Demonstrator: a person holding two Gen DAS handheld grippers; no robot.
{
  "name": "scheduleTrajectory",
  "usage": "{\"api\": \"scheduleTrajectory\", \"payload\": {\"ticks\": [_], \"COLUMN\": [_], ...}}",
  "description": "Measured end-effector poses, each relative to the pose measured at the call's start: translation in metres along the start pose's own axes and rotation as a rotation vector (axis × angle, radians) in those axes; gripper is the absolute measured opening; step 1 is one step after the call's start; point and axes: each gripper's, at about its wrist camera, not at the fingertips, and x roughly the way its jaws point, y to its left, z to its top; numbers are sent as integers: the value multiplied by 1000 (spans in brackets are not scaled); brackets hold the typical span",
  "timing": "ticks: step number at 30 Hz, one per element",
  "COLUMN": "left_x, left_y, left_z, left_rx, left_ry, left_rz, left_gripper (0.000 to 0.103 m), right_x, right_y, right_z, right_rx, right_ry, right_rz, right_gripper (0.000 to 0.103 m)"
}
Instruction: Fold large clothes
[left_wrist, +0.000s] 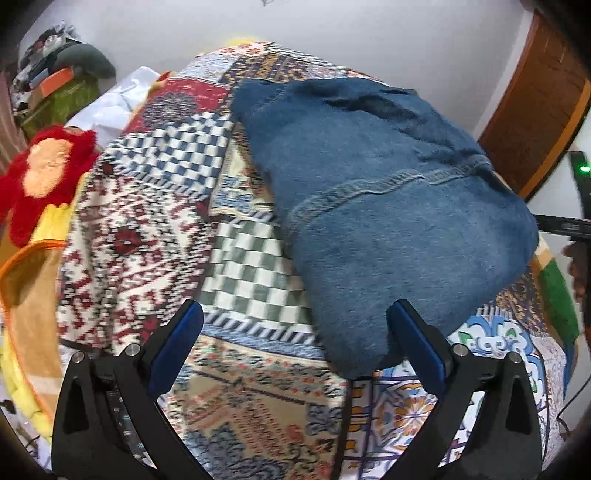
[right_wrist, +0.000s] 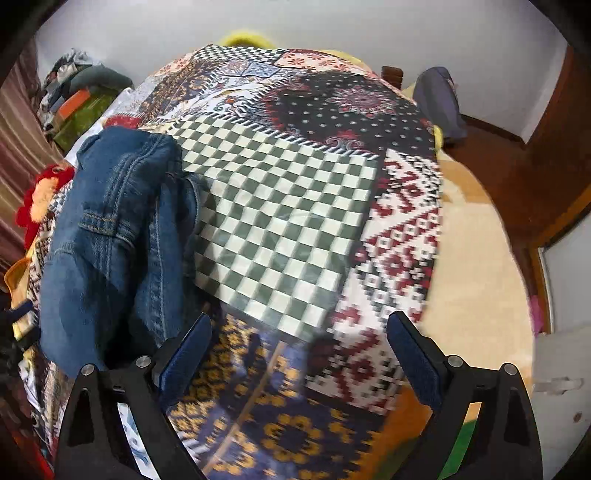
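Observation:
A blue denim garment (left_wrist: 388, 206) lies bunched on a patchwork bedspread (left_wrist: 155, 229). In the left wrist view my left gripper (left_wrist: 295, 314) stands open just above the spread, its right finger (left_wrist: 417, 343) at the garment's near edge, its left finger over bare checkered cloth. In the right wrist view the denim garment (right_wrist: 110, 236) sits at the left, with seams and a tab showing. My right gripper (right_wrist: 299, 325) is open over the green-checked patch of the bedspread (right_wrist: 280, 206), with the garment just left of its left finger (right_wrist: 188, 350). Nothing is pinched in either.
A red plush toy (left_wrist: 40, 177) and an orange-edged blanket (left_wrist: 26, 295) lie at the left of the bed. Piled clothes and boxes (left_wrist: 55, 77) stand at the far left by the wall. A wooden door (left_wrist: 535, 122) is at the right. Beige bedding (right_wrist: 476, 266) extends right of the spread.

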Motion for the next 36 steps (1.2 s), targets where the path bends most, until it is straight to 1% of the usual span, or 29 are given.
{"api": "scheduleTrajectory", "payload": {"ticks": [1, 3, 6, 8, 10, 14, 15, 17, 20, 23, 24, 25, 27, 28, 29, 32, 34, 36], "left_x": [-2, -6, -8, -9, -8, 10, 20, 36, 67, 96, 107, 117, 127, 131, 132, 118, 99, 83], "left_y": [2, 5, 10, 11, 10, -2, -7, -14, -21, -18, -16, -13, -12, -13, -14, -15, -15, -14], "left_z": [3, 10, 29, 47, 64, 104, 117, 132, 156, 176, 182, 186, 188, 189, 190, 187, 183, 180], "left_rx": [13, 30, 40, 43, 44, 69, 80, 94, 96, 29, 9, -7, -6, 3, 14, 40, 71, 85], "left_ry": [-5, -22, -45, -71, -86, -79, -71, -57, -35, -25, -22, -19, -17, -5, 2, -19, -43, -65], "left_rz": [34, 75, 95, 85, 60, -9, -30, -46, -50, -40, -37, -16, 28, 33, 39, 50, 59, 62], "left_gripper": [102, 102, 102, 102, 102, 102, 102, 102, 102, 102, 102, 102, 103, 103, 103, 103, 103, 103], "right_x": [-6, -21, -37, -39, -37, -17, -10, 2, 30, 55, 61, 68, 73, 75, 76, 71, 60, 46], "right_y": [-1, 1, 18, 35, 52, 87, 94, 103, 111, 103, 99, 93, 85, 84, 83, 88, 94, 97], "right_z": [1, 7, 23, 36, 47, 69, 73, 77, 88, 96, 97, 99, 99, 99, 100, 102, 104, 105], "right_rx": [6, 6, -22, -45, -66, -145, -164, -194, -224, -193, -184, -170, -162, -171, -177, -185, -203, -218], "right_ry": [-12, -51, -100, -113, -110, -67, -55, -33, 10, 42, 53, 60, 37, 29, 28, 39, 17, -14], "right_rz": [24, 65, 131, 174, 207, 263, 267, 263, 245, 239, 257, 284, 307, 303, 301, 286, 257, 250], "right_gripper": [96, 96, 96, 96, 96, 96, 96, 96, 96, 96, 96, 96, 96, 97, 97, 97, 97, 97]}}
